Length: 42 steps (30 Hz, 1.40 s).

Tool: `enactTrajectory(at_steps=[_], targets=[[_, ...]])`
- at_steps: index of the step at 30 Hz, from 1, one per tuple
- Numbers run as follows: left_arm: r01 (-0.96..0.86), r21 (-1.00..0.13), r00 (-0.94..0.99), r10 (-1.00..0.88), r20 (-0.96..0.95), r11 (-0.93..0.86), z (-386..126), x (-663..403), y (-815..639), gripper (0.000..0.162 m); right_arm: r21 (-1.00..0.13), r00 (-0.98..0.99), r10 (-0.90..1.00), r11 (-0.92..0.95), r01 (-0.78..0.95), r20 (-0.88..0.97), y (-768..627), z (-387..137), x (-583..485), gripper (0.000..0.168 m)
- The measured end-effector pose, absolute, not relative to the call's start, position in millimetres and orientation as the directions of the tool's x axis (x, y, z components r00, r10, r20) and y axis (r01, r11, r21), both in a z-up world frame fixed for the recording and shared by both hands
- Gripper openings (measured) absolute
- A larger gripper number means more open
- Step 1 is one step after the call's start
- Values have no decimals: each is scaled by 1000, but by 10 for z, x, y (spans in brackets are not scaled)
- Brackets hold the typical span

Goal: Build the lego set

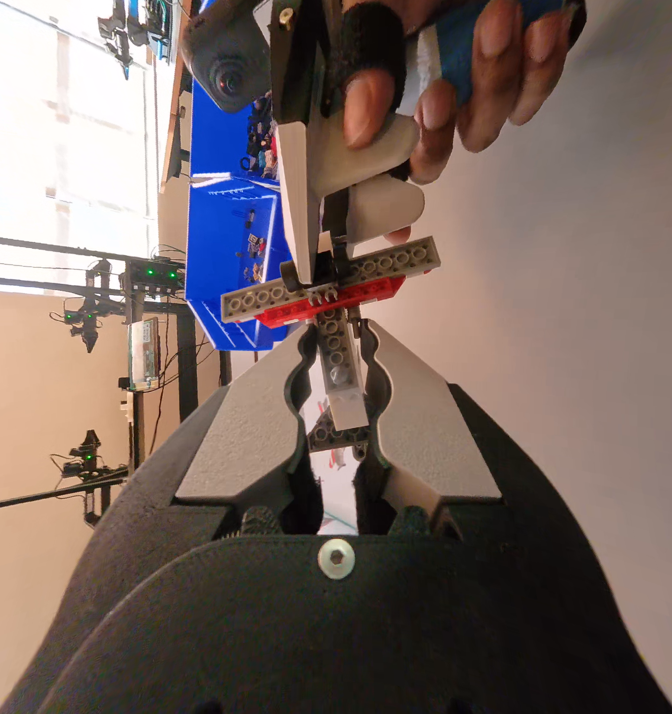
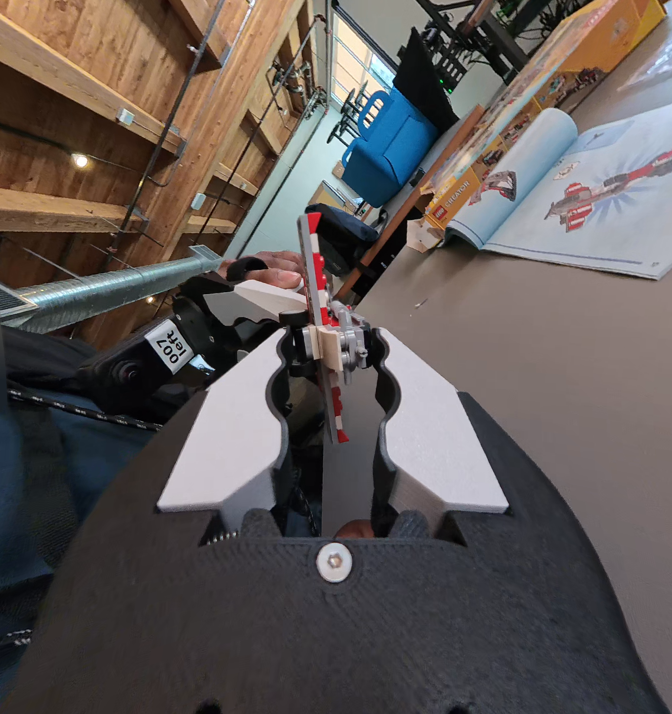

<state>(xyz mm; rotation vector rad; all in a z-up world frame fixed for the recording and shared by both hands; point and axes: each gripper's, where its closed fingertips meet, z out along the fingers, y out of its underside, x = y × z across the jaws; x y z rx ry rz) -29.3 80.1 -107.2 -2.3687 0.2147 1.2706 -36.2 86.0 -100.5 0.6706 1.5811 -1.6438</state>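
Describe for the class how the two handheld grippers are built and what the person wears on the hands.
Each gripper, left and right, has a textured black body with a silver hex screw, and light grey wedge jaws lined with wavy black pads. A round black camera sits on the right one, and a white sticker marks the left one. A black strap loops round one finger.

Open booklet [image 2: 581, 216] and box [image 2: 527, 116] block the table's [image 2: 520, 386] far side; near side lies bare

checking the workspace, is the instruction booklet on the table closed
No, the instruction booklet lies open on the table, its left page curling up beside the box.
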Motion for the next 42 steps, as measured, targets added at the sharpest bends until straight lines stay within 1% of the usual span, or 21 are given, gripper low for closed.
enactTrajectory(at_steps=[6, 13, 26, 34, 37, 40, 42], targets=[[-373, -231, 530, -2, -848, -898, -964, -293, 810, 22, -638, -625, -209, -6, 770, -752, 870, -903, -353, 40], [-401, -191, 509, -44, -860, -896, -863, -279, 824, 21, -670, -663, -224, -50, 740, -715, 882, -808, -334, 39], [-398, -191, 516, -47, -855, -897, -838, -298, 865, 21, -686, -682, -212, -65, 725, -700, 923, -780, -354, 37], [-342, -266, 528, 50, -848, -901, -995, -357, 773, 22, -647, -643, -159, -30, 762, -749, 865, -916, -394, 37], [-317, -262, 530, 59, -846, -912, -1055, -376, 728, 22, -644, -640, -130, -10, 765, -758, 847, -958, -395, 49], [-306, -259, 536, 59, -842, -916, -1094, -381, 714, 22, -653, -650, -90, 14, 757, -755, 837, -1021, -397, 48], [-306, -255, 538, 55, -841, -917, -1107, -379, 724, 22, -662, -660, -65, 23, 749, -748, 838, -1055, -409, 44]])
